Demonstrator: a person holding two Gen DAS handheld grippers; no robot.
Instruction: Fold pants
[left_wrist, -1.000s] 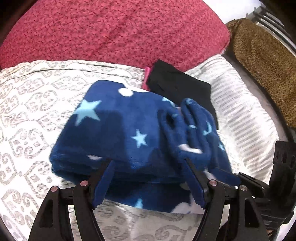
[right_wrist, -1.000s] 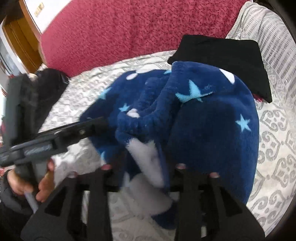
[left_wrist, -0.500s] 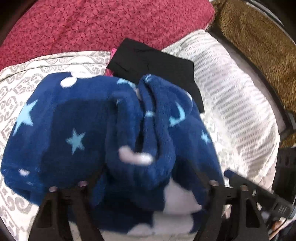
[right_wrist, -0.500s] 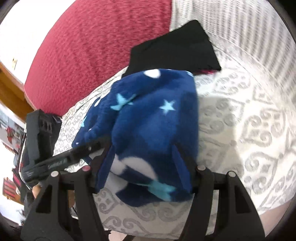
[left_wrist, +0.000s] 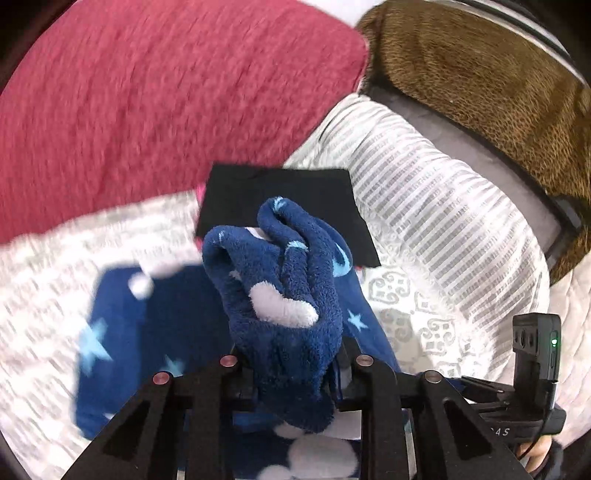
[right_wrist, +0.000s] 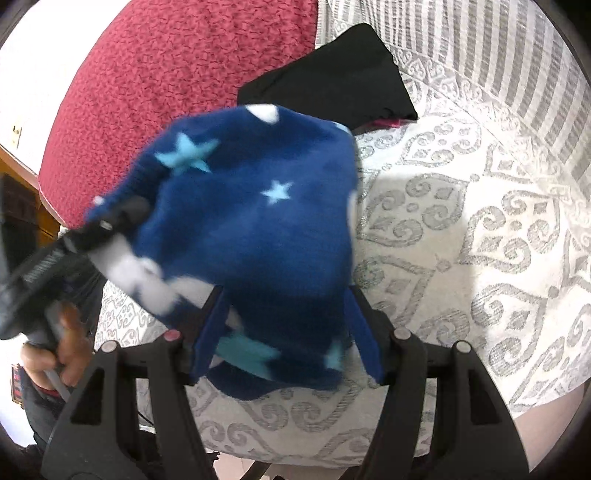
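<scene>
The pants (left_wrist: 280, 317) are dark blue fleece with light stars and white blobs. In the left wrist view my left gripper (left_wrist: 295, 373) is shut on a bunched fold of them, held above the bed. The rest of the pants hangs below and left of it. In the right wrist view my right gripper (right_wrist: 284, 328) has its jaws partly closed around the other side of the folded pants (right_wrist: 258, 229), which fill the gap between the blue pads (right_wrist: 364, 332). The left gripper's body (right_wrist: 48, 258) shows at the left.
The bed has a white cover with grey pattern (right_wrist: 461, 236). A folded black garment (left_wrist: 284, 199) lies behind the pants, also in the right wrist view (right_wrist: 332, 77). A red pillow (left_wrist: 147, 96) lies behind, a leopard-print blanket (left_wrist: 491, 85) at the right.
Both grippers have lifted the folded pants off the bed. The left gripper has closed on a bunched fold. The view has swung toward the black garment.
</scene>
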